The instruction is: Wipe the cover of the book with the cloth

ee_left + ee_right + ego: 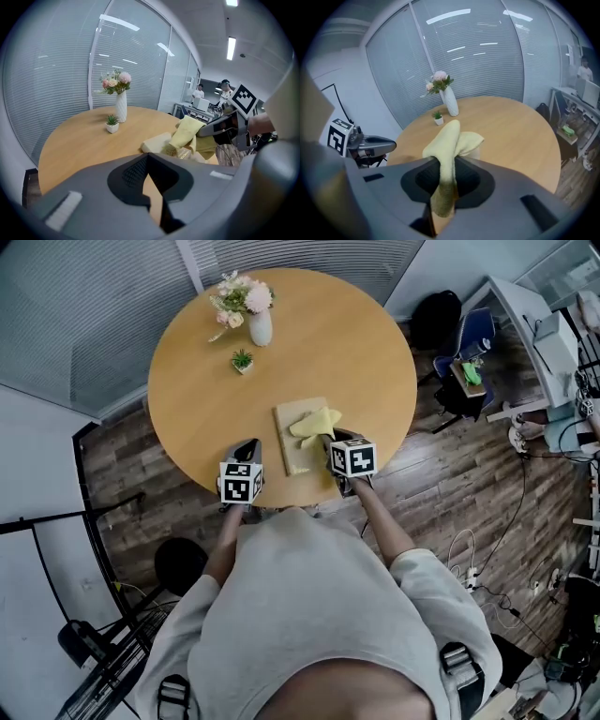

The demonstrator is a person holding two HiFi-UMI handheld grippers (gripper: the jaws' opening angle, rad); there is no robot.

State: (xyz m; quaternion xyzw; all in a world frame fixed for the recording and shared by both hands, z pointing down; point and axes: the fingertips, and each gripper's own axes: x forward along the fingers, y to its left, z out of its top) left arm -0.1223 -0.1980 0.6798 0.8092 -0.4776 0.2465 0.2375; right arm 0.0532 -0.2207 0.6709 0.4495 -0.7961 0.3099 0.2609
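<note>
A cream book (pixel 292 448) lies on the round wooden table (pixel 356 343) near its front edge. On its cover rests a yellow cloth (pixel 315 423), and my right gripper (pixel 336 440) is shut on the cloth's near end. In the right gripper view the cloth (pixel 449 138) rises from between the jaws and hides most of the book (pixel 476 152). My left gripper (pixel 247 448) hovers left of the book, shut and holding nothing. From the left gripper (pixel 149 158) view, the book (pixel 156 142), the cloth (pixel 187 132) and the right gripper (pixel 219 132) lie ahead to the right.
A white vase of flowers (pixel 257 322) and a small potted plant (pixel 243 360) stand at the table's far left. Beyond the table on the right are a chair (pixel 466 367) and a desk (pixel 534 334). Cables (pixel 478 559) lie on the wooden floor.
</note>
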